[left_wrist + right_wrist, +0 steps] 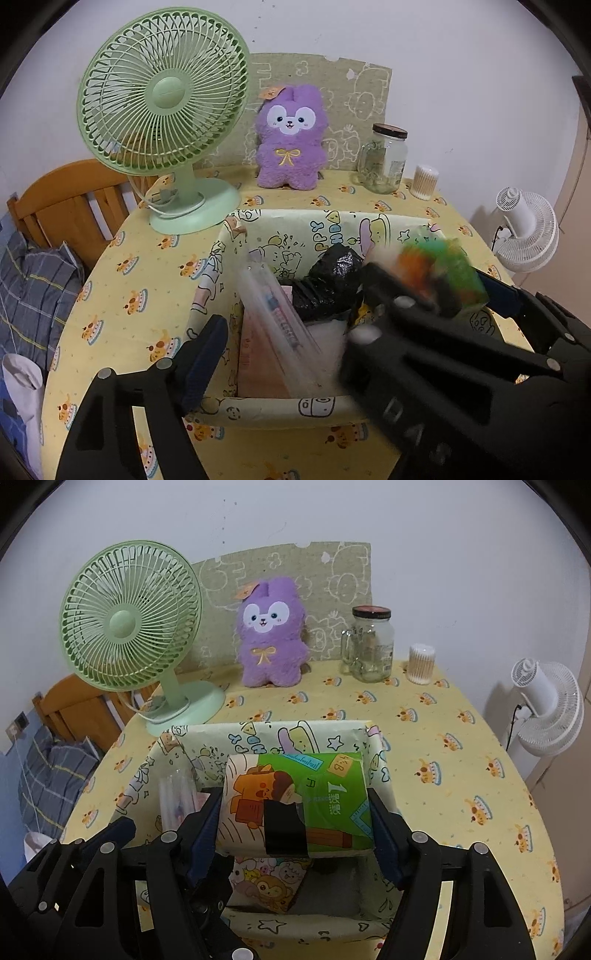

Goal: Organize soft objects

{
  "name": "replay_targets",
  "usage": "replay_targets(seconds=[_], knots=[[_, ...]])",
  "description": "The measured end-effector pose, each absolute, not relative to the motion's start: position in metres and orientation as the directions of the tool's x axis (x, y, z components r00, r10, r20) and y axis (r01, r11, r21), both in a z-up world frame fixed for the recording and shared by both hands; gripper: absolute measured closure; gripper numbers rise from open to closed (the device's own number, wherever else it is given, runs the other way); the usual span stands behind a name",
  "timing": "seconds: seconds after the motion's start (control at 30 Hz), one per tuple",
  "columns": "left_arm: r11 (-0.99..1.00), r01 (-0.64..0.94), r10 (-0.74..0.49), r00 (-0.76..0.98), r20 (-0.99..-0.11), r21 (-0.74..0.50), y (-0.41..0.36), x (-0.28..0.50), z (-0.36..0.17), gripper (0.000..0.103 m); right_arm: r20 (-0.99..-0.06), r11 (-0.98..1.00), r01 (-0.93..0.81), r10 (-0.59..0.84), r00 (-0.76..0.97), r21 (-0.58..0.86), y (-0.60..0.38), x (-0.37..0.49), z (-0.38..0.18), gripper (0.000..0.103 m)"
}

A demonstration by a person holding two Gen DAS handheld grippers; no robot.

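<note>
Right wrist view: your right gripper point(295, 808) sits over the paper-lined box point(380, 753), w/ the green tissue pack point(299, 805) between its two blue pads. Pack spans the full gap; left pad point(208, 819) and right pad point(386, 834) each meet a pack end, but whether they press on it is not readable from the frames. Pack is tilted, black tape band point(286, 829) across its near face, and it hangs above the box interior. Below it, inside the box, a cartoon-print packet point(266, 884) lies against the near wall.

Left wrist view: your left gripper point(291, 354) stands w/ jaws wide apart, nothing between the pads. Left finger point(201, 363) is at the box's near-left corner; right finger is largely hidden behind the right gripper's dark body. Pack appears here as a blurred green/orange shape point(443, 269) at upper right of the box. Box contents: clear plastic tube pack point(277, 325) leaning diagonally, black plastic bag point(332, 280) behind it.

Table point(461, 760), yellow printed cloth: green desk fan point(129, 620) rear left, purple plush point(271, 631) rear centre against a patterned board, glass jar point(371, 644) beside a cotton swab tub point(420, 664) rear right. White fan point(550, 709) stands off the table, right.
</note>
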State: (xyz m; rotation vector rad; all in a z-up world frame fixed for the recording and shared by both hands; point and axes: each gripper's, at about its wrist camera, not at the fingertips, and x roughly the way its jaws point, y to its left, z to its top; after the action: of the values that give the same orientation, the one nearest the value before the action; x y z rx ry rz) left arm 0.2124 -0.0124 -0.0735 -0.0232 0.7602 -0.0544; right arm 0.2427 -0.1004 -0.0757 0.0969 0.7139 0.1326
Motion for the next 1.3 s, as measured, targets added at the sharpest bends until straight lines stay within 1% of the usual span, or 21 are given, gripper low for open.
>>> replay_targets(seconds=[0.03,0.07,0.1,0.17,0.3,0.37,0.43,0.83,1.3], knots=[[0.998,0.043,-0.06,0.723,-0.688,-0.042,-0.012,0.212,-0.074,0.019,-0.647,0.986,-0.093,0.16,0.745,0.136,-0.101,0.244,-0.076,0.012],[0.998,0.045,-0.063,0.723,-0.688,-0.044,-0.012,0.212,-0.073,0.018,-0.644,0.986,-0.093,0.159,0.748,0.136,-0.101,0.243,-0.076,0.007],[0.998,0.046,-0.064,0.723,-0.688,-0.045,-0.012,0.212,-0.073,0.017,-0.636,0.987,-0.083,0.15,0.757,0.134,-0.101,0.241,-0.075,0.006],[0.998,0.042,-0.058,0.726,-0.685,-0.04,-0.012,0.211,-0.071,0.011,-0.633,0.988,-0.077,0.143,0.761,0.131,-0.101,0.239,-0.073,0.005],[0.999,0.032,-0.04,0.732,-0.68,-0.025,-0.013,0.206,-0.067,0.009,-0.635,0.988,-0.075,0.142,0.759,0.132,-0.103,0.234,-0.07,0.005],[1.0,0.028,-0.027,0.74,-0.672,-0.009,-0.014,0.202,-0.064,0.002,-0.634,0.989,-0.07,0.14,0.76,0.134,-0.105,0.231,-0.068,0.005],[1.0,0.02,-0.012,0.748,-0.663,0.005,-0.015,0.199,-0.061,0.001,-0.631,0.988,-0.068,0.14,0.763,0.136,-0.106,0.226,-0.065,0.005],[1.0,0.014,-0.008,0.78,-0.626,0.005,-0.016,0.171,-0.037,0.0,-0.573,0.991,-0.062,0.12,0.811,0.12,-0.11,0.187,-0.035,0.005],[0.999,0.048,-0.032,0.836,-0.548,0.016,-0.024,0.121,-0.001,0.0,-0.504,0.994,-0.063,0.1,0.858,0.089,-0.123,0.127,0.005,0.005]])
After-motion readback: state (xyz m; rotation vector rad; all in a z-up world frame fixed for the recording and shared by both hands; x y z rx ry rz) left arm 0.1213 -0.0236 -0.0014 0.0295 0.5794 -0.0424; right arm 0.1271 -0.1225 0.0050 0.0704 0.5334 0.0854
